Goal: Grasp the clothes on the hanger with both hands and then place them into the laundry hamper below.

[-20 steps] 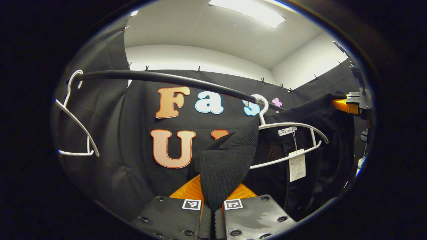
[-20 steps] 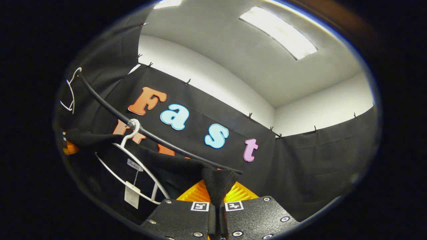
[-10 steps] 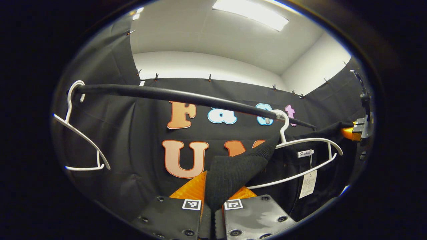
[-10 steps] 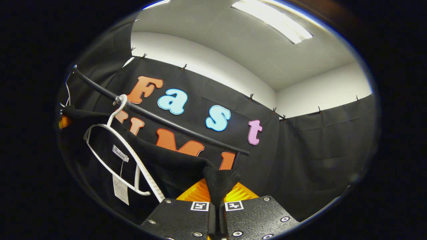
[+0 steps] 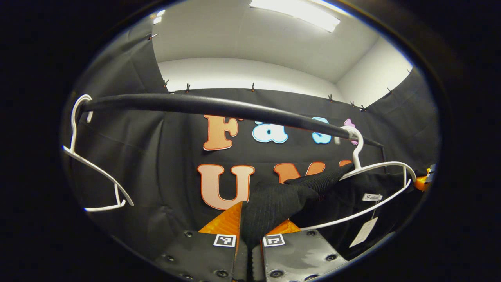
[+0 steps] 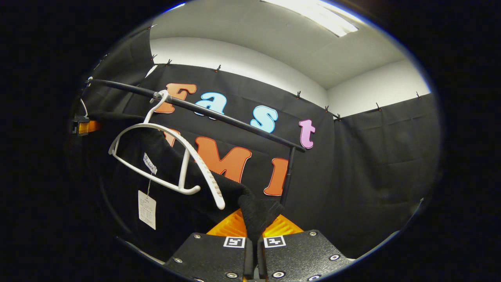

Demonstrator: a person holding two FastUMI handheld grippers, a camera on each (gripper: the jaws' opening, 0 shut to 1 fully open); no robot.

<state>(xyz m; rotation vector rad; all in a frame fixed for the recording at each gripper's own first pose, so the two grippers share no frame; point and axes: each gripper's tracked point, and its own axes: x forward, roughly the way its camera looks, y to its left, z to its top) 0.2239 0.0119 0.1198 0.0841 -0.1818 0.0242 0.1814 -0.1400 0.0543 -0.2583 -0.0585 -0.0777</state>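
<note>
A black ribbed garment [image 5: 274,203] stretches from my left gripper [image 5: 248,235], which is shut on its edge, to the right under a white hanger [image 5: 375,172]. In the right gripper view the same garment [image 6: 176,203] hangs below the hanger [image 6: 168,156], and my right gripper [image 6: 254,231] is shut on its other edge. The hanger's bars lie bare above the cloth, its hook still on the black rail [image 6: 219,115]. The left gripper [image 6: 84,127] shows far left in the right gripper view. A paper tag [image 6: 146,209] dangles from the garment.
The black rail [image 5: 211,107] runs across the top of the left gripper view, with an empty white hanger [image 5: 94,172] at its left end. The rail's upright post [image 6: 287,176] stands behind the garment.
Both grippers have lowered with the garment. The cloth has slid down off the hanger's shoulders, leaving its bars bare, and the rail sits higher in both views.
</note>
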